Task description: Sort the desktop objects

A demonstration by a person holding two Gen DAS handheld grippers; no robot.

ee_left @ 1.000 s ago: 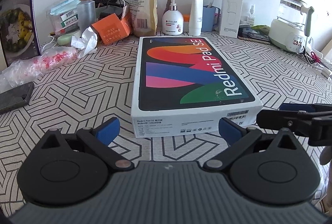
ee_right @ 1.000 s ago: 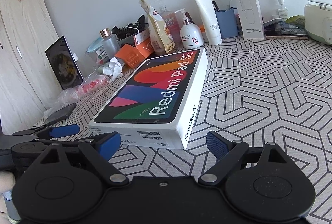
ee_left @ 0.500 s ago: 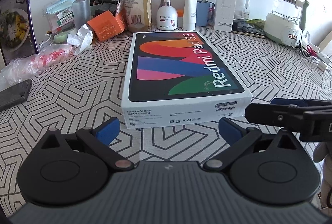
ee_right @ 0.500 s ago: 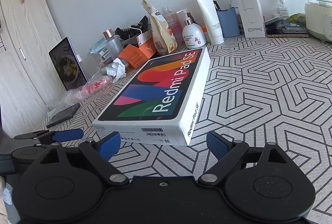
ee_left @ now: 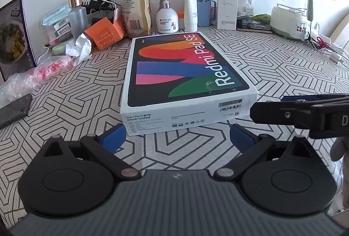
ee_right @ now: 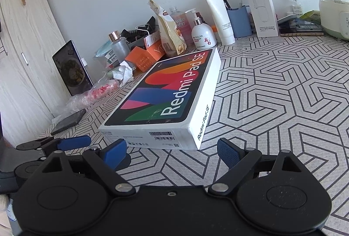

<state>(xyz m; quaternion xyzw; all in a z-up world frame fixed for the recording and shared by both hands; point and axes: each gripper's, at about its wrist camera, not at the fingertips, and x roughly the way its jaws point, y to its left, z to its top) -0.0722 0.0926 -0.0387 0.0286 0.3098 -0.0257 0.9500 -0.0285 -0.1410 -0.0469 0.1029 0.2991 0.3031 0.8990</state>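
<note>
A white Redmi Pad SE box (ee_left: 185,74) with a colourful lid lies flat on the patterned table (ee_left: 283,74); it also shows in the right wrist view (ee_right: 165,100). My left gripper (ee_left: 177,137) is open and empty, just short of the box's near edge. My right gripper (ee_right: 172,152) is open and empty, near the box's near right corner. The right gripper's finger (ee_left: 294,111) reaches in from the right in the left wrist view. The left gripper (ee_right: 72,142) shows at the lower left of the right wrist view.
Along the back wall stand a snack bag (ee_left: 135,4), a pump bottle (ee_left: 166,19), a white tube (ee_left: 190,6), a tall white carton (ee_left: 226,0) and a kettle (ee_left: 292,11). An orange box (ee_left: 104,33), tissue, a plastic bag (ee_left: 37,74), a tablet (ee_left: 13,35) and a dark wallet (ee_left: 13,109) lie left.
Both grippers have drawn back slightly from the box and risen a little; the box has not moved. Both stay open.
</note>
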